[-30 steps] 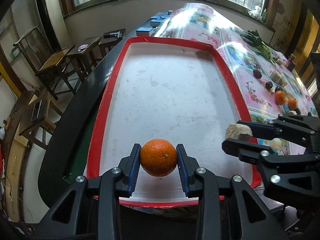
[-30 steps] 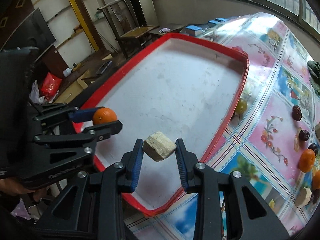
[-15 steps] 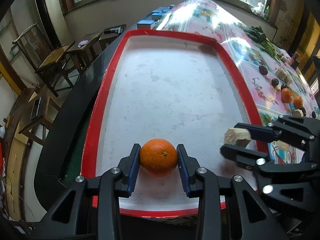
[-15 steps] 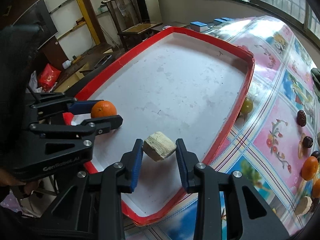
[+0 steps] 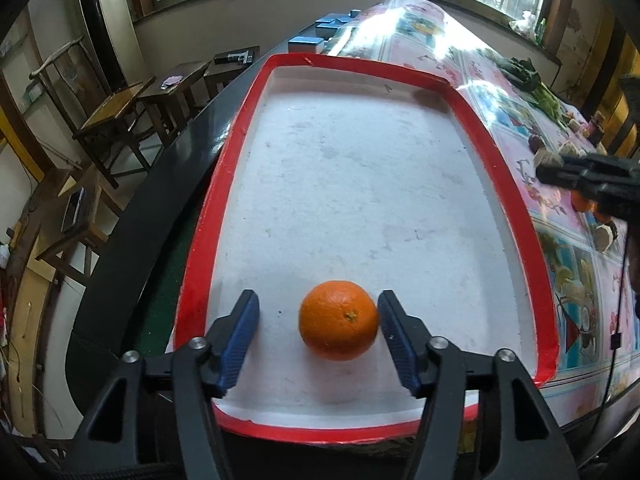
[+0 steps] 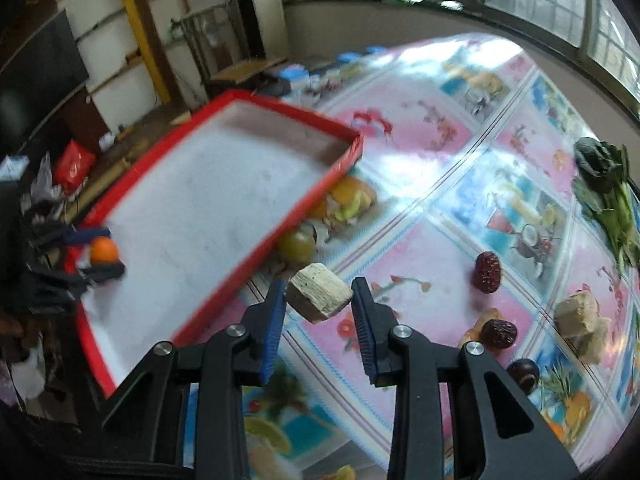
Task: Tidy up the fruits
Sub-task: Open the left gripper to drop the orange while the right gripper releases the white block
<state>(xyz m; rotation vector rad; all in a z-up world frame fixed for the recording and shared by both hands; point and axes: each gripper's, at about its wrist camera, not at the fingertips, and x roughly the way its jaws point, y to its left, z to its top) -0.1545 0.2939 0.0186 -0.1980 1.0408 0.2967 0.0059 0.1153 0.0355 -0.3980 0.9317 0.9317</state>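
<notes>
An orange (image 5: 338, 320) rests on the white floor of the red-rimmed tray (image 5: 500, 168), near its front edge. My left gripper (image 5: 318, 330) stands open around it, the right finger close to the fruit and the left finger well apart. In the right wrist view the same orange (image 6: 104, 250) shows small at the tray's near left corner. My right gripper (image 6: 319, 308) is shut on a pale tan chunk (image 6: 319, 297), held above the patterned tablecloth just right of the tray (image 6: 256, 248). That gripper (image 5: 560, 170) shows at the right edge of the left wrist view.
On the tablecloth lie a green fruit (image 6: 297, 246) beside the tray's rim, red dates (image 6: 488, 272), a dark round fruit (image 6: 523, 374), tan chunks (image 6: 578, 314) and leafy greens (image 6: 604, 184). Wooden chairs and small tables (image 5: 120, 116) stand left of the table.
My left gripper has opened and let the orange down onto the tray floor. My right gripper has swung right, off the tray and over the tablecloth, still holding the tan chunk.
</notes>
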